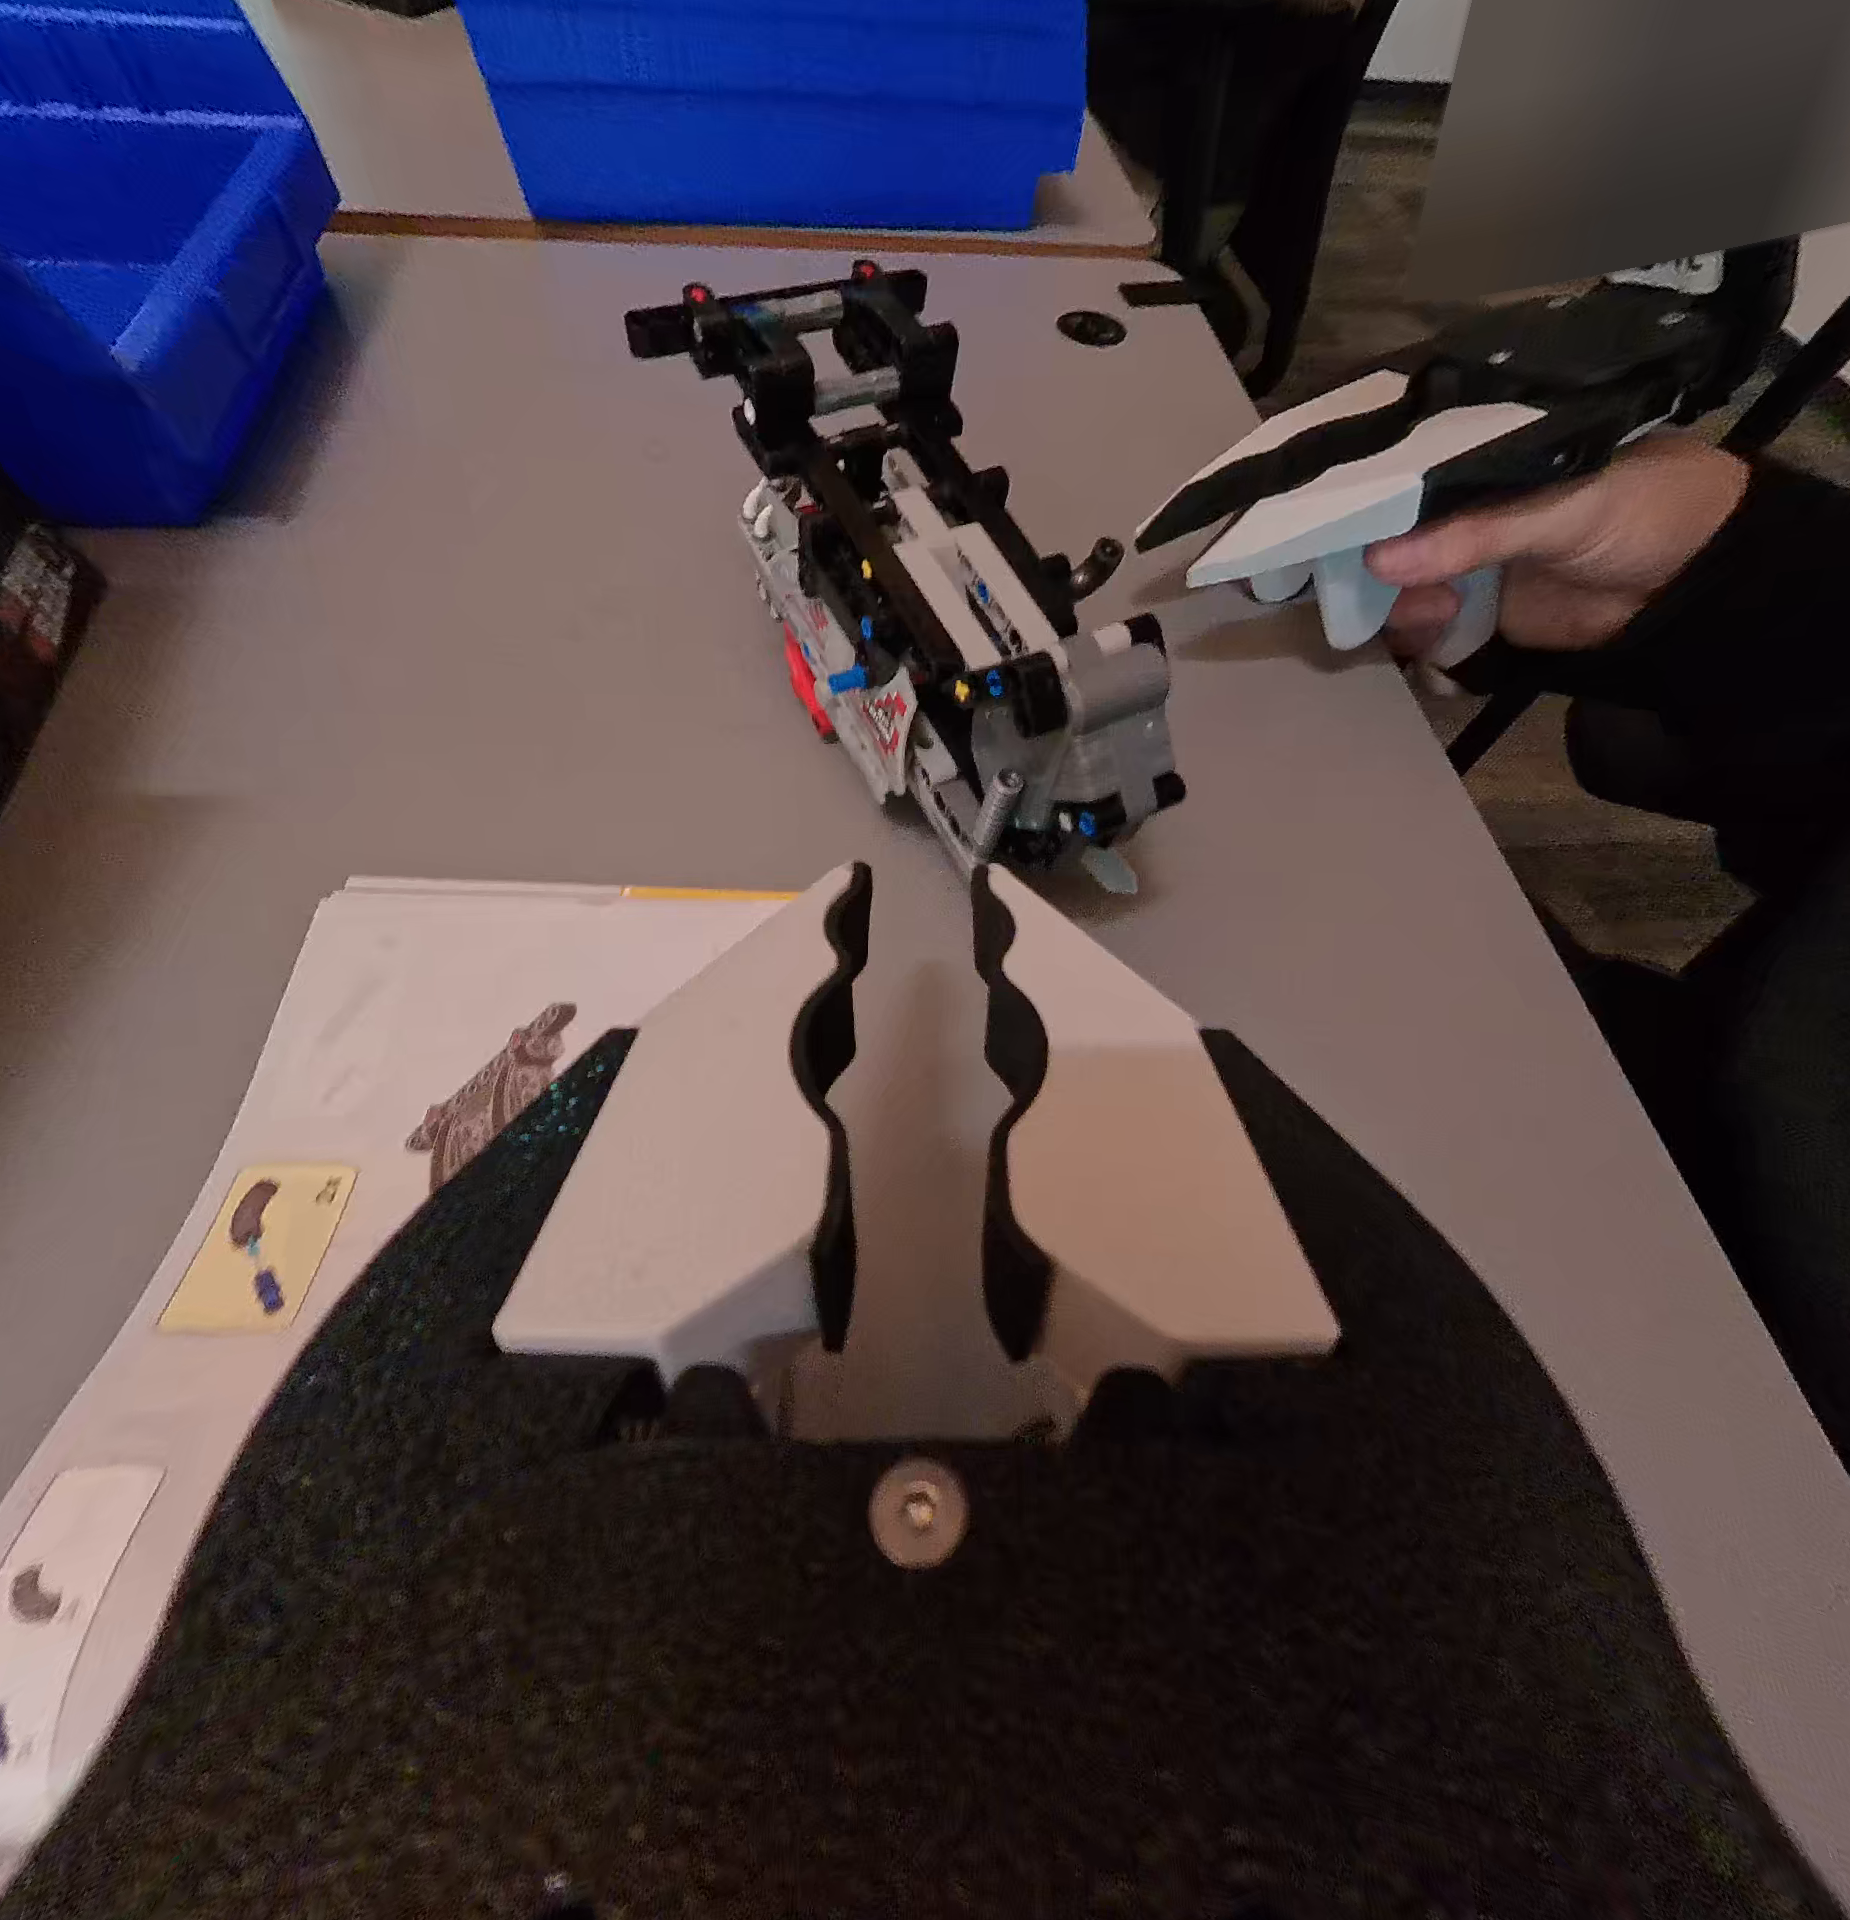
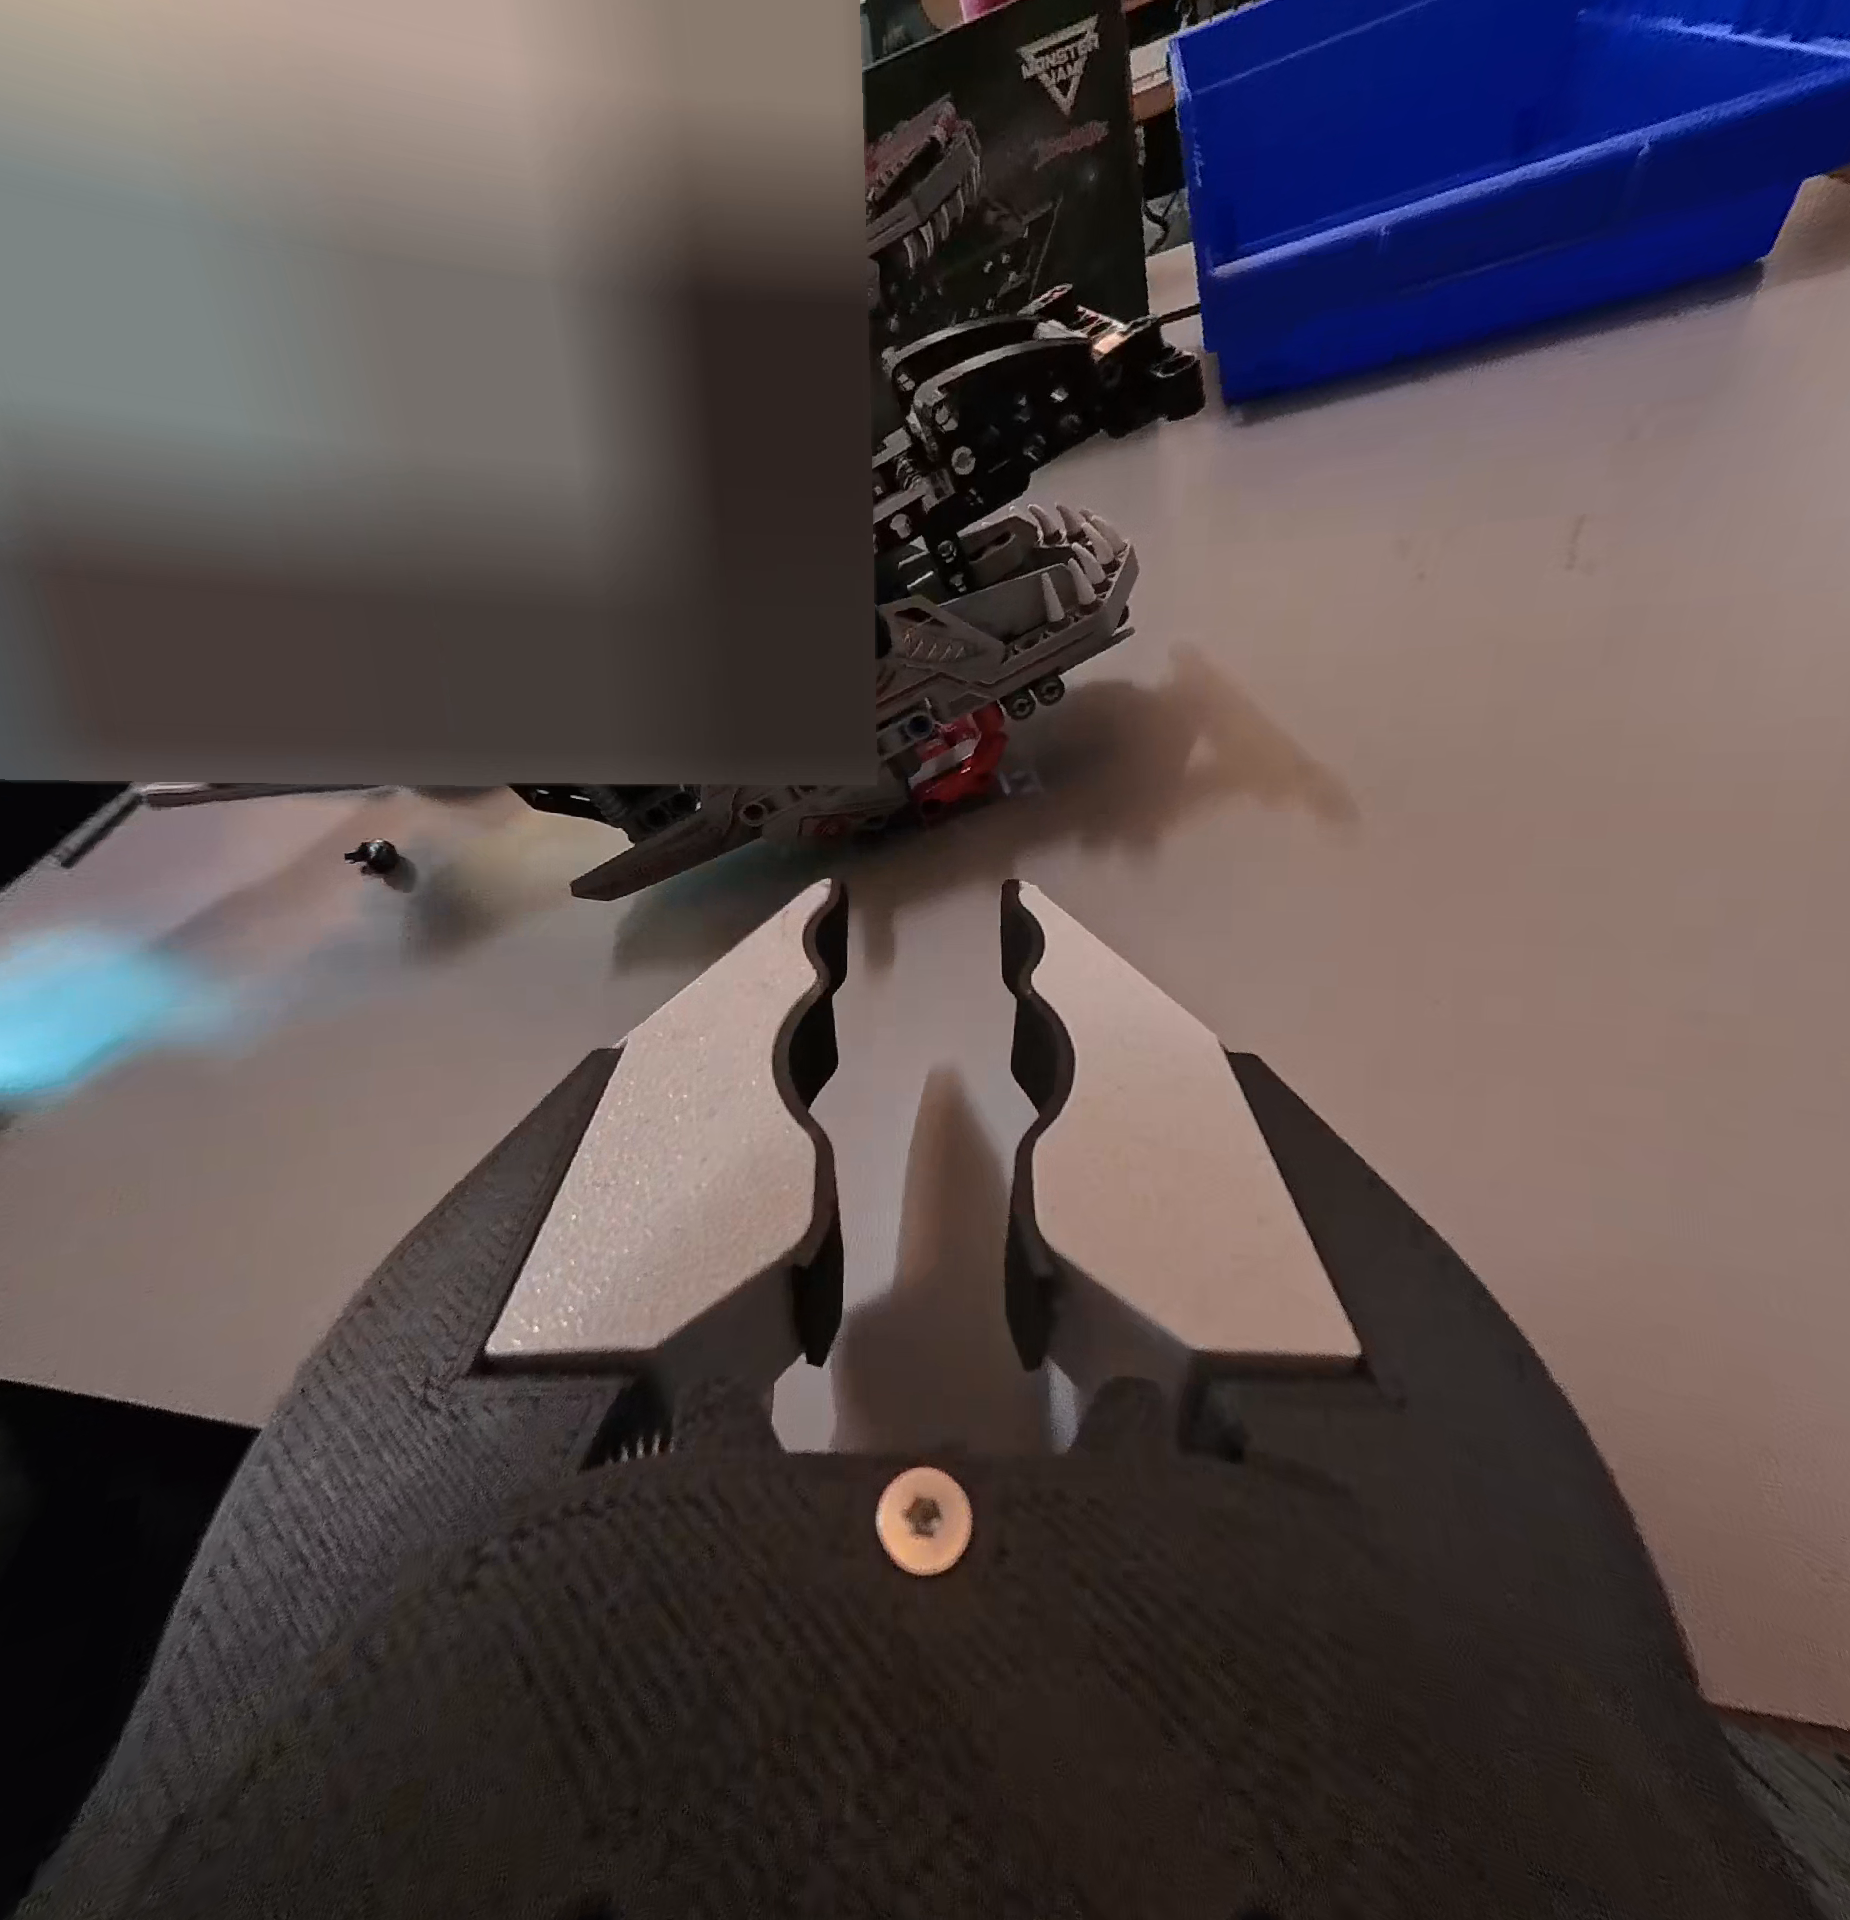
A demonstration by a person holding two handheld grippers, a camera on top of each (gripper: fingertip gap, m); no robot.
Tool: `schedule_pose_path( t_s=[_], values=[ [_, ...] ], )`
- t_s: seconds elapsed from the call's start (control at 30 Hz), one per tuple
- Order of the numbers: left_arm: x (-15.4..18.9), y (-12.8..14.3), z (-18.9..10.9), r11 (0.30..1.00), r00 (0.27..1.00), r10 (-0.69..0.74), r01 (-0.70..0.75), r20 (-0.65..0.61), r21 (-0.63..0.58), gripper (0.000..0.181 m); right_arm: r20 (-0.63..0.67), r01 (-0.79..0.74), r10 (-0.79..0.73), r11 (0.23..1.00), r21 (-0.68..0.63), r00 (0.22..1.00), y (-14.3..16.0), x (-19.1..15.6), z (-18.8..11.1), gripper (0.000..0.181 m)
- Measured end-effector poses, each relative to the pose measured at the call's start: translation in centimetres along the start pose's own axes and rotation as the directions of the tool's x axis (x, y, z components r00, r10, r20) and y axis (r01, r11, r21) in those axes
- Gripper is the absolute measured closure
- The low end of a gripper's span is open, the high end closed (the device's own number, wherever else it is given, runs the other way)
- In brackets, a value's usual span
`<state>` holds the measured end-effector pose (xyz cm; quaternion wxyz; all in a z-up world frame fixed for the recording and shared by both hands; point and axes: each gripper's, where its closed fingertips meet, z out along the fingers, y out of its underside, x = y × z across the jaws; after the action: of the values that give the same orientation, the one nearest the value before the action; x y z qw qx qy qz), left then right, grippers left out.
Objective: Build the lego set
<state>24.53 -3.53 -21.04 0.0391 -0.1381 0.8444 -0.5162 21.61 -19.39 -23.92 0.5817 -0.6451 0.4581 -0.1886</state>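
Note:
A partly built lego vehicle point(image 1: 900, 582), black, grey and white with red parts, lies on the grey table point(image 1: 433, 623). It also shows in the right wrist view point(image 2: 983, 603). My left gripper point(image 1: 921, 883) is open and empty, just short of the model's near end. My right gripper point(image 2: 919, 896) is open and empty, close to the model's side. It also shows in the left wrist view point(image 1: 1170, 551), held by a hand to the right of the model. A small black loose piece point(image 2: 381, 854) lies on the table left of the right gripper. A small dark piece point(image 1: 1097, 561) sits beside the model.
An open instruction booklet point(image 1: 381, 1091) lies under the left gripper at the near left. Blue bins stand at the back left point(image 1: 121, 260) and back centre point(image 1: 775, 104); one shows in the right wrist view point(image 2: 1472, 187). The set's box point(image 2: 1014, 156) stands behind the model. The table edge runs along the right point(image 1: 1472, 790). Some 15 cm of space lies between my two pairs of fingers.

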Motion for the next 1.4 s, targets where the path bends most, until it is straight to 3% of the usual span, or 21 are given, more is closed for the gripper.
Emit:
schedule_pose_path(
  t_s=[0.2, 0.27, 0.37, 0.43, 0.5, 0.6, 0.7, 0.77, 0.9, 0.97, 1.03, 1.1, 1.17, 1.23, 1.33, 1.4],
  values=[
    [-0.6, 1.9, -2.8, 0.995, 0.998, 0.012, -0.006, 0.058, -0.097, 0.163, 0.034, 0.11, -0.108, 0.993, -0.051, 0.994, 0.4, -1.5, 0.1, 0.149],
    [0.0, 3.7, -4.2, 0.978, 0.998, 0.069, -0.069, -0.007, -0.199, 0.16, 0.111, 0.168, -0.163, 0.985, -0.041, 0.98, 0.0, -3.5, 0.1, 0.149],
    [-0.4, 7.4, -6.3, 0.894, 0.978, 0.179, -0.207, -0.107, -0.397, 0.159, 0.232, 0.214, -0.202, 0.977, -0.025, 0.951, -0.2, -6.7, 0.2, 0.151],
    [-0.3, 8.6, -7.3, 0.851, 0.974, 0.155, -0.216, -0.163, -0.478, 0.155, 0.293, 0.255, -0.227, 0.965, -0.062, 0.929, 0.6, -8.3, 0.4, 0.152],
    [0.5, 8.8, -7.7, 0.842, 0.964, 0.137, -0.234, -0.228, -0.485, 0.156, 0.314, 0.308, -0.261, 0.945, -0.111, 0.913, 1.5, -9.2, 0.7, 0.152],
    [1.8, 9.4, -7.0, 0.814, 0.91, 0.26, -0.386, -0.322, -0.434, 0.158, 0.348, 0.395, -0.328, 0.908, -0.14, 0.878, 2.5, -11.1, 1.2, 0.153],
    [1.4, 10.3, -6.0, 0.744, 0.88, 0.344, -0.469, -0.329, -0.477, 0.161, 0.417, 0.48, -0.38, 0.862, -0.164, 0.826, 3.8, -13.6, 1.7, 0.154],
    [1.9, 11.0, -5.7, 0.713, 0.864, 0.342, -0.495, -0.37, -0.497, 0.167, 0.396, 0.495, -0.394, 0.847, -0.193, 0.83, 4.2, -14.2, 2.5, 0.155],
    [2.0, 10.5, -4.8, 0.734, 0.88, 0.343, -0.469, -0.328, -0.49, 0.176, 0.389, 0.448, -0.349, 0.872, -0.199, 0.852, 4.2, -15.8, 3.5, 0.159],
    [1.1, 8.2, -3.6, 0.824, 0.92, 0.35, -0.391, -0.176, -0.409, 0.176, 0.348, 0.393, -0.314, 0.9, -0.186, 0.883, 3.5, -16.2, 4.1, 0.16],
    [2.6, 4.3, -2.7, 0.959, 0.974, 0.2, -0.217, -0.107, -0.182, 0.176, 0.301, 0.329, -0.272, 0.932, -0.156, 0.914, 2.4, -16.4, 4.8, 0.158],
    [4.4, 0.0, -2.8, 0.996, 0.992, 0.025, -0.014, -0.123, 0.09, 0.176, 0.264, 0.278, -0.245, 0.956, -0.095, 0.933, 0.9, -16.7, 5.4, 0.153],
    [6.1, -3.4, -3.7, 0.933, 0.964, -0.134, 0.2, -0.229, 0.298, 0.176, 0.224, 0.249, -0.239, 0.968, -0.019, 0.945, -1.0, -17.0, 5.9, 0.15],
    [6.5, -5.1, -4.5, 0.835, 0.916, -0.254, 0.369, -0.31, 0.407, 0.176, 0.197, 0.24, -0.254, 0.966, 0.093, 0.947, -3.3, -17.7, 5.9, 0.151],
    [6.6, -6.1, -5.2, 0.71, 0.844, -0.36, 0.524, -0.397, 0.47, 0.176, 0.154, 0.285, -0.322, 0.933, 0.219, 0.934, -5.8, -18.7, 5.3, 0.157],
    [6.9, -6.0, -5.0, 0.678, 0.815, -0.398, 0.571, -0.421, 0.463, 0.176, 0.132, 0.329, -0.365, 0.915, 0.234, 0.922, -6.1, -18.9, 5.3, 0.16]
  ],
)
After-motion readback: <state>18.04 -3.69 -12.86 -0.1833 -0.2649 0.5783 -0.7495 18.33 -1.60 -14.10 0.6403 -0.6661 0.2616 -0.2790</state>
